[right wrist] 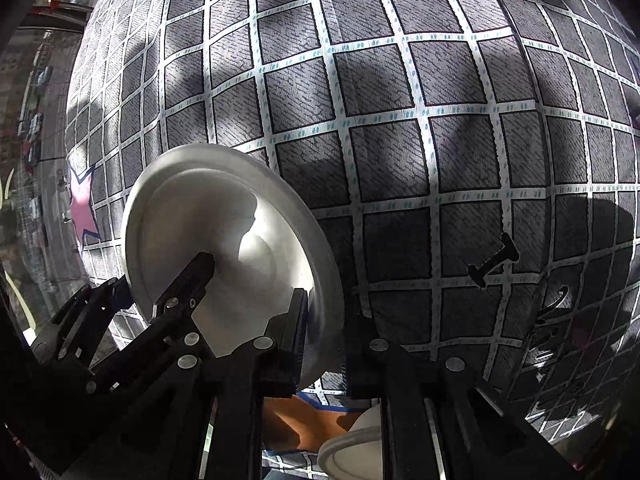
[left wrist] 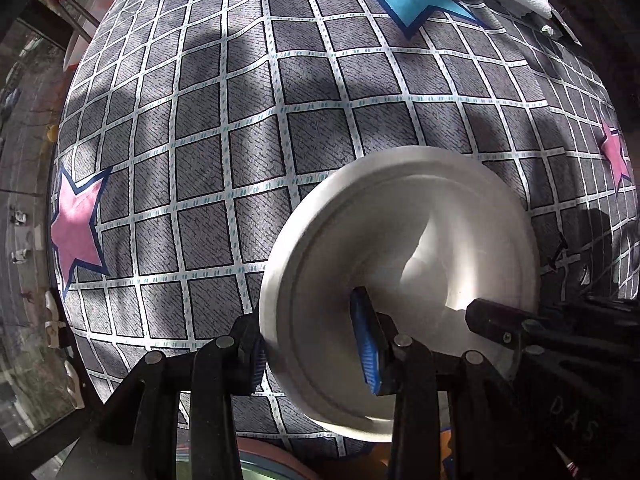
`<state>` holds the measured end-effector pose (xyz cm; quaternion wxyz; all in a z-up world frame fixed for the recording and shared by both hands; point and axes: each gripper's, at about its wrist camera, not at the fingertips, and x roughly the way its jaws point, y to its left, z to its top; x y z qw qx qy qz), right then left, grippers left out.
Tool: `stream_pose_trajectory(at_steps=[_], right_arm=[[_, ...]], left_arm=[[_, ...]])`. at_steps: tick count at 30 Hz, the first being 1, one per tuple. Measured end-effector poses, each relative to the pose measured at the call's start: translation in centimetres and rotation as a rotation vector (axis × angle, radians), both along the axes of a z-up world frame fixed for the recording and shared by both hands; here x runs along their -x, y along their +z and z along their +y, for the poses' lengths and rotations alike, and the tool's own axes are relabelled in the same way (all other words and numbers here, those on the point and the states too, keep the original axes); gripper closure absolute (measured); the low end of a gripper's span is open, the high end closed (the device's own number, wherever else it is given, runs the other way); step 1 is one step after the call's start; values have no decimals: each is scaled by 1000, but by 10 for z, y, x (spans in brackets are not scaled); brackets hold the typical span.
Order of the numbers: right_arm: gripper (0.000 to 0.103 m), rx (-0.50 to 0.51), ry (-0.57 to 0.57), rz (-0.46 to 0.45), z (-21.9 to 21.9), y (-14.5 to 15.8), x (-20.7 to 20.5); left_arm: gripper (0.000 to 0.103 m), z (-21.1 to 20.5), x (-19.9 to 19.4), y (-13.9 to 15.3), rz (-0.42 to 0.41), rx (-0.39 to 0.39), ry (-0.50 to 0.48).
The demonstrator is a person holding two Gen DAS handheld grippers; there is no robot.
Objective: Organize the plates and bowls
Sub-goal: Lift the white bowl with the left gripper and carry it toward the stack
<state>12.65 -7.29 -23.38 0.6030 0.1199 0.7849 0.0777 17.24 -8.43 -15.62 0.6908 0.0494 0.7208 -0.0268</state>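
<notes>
The white plate hangs tilted above the checked cloth, pinched by its rim at two spots: the left tool and the right tool are both clamped on it. If the hands drift apart or twist unevenly, the rim could slip out and the plate drop. Counted: one plate held, one white bowl-like dish at the bottom edge, two tools.

Between both tools, a plate is held above the checked cloth: the left tool clamps one rim, the right tool the opposite rim. A bowl sits below the right tool.
</notes>
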Motion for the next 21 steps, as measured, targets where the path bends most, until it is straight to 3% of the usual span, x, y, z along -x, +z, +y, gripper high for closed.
stream_pose_trajectory(at_steps=[6, 9, 21], right_arm=[[87, -13, 3, -15, -2, 9, 17], [87, -17, 2, -32, -4, 19, 26], [87, -13, -34, -81, -41, 66, 58]], left_arm=[[63, -12, 21, 16, -9, -10, -3], [63, 2, 26, 24, -23, -12, -2], [63, -47, 51, 82, -68, -2, -35]])
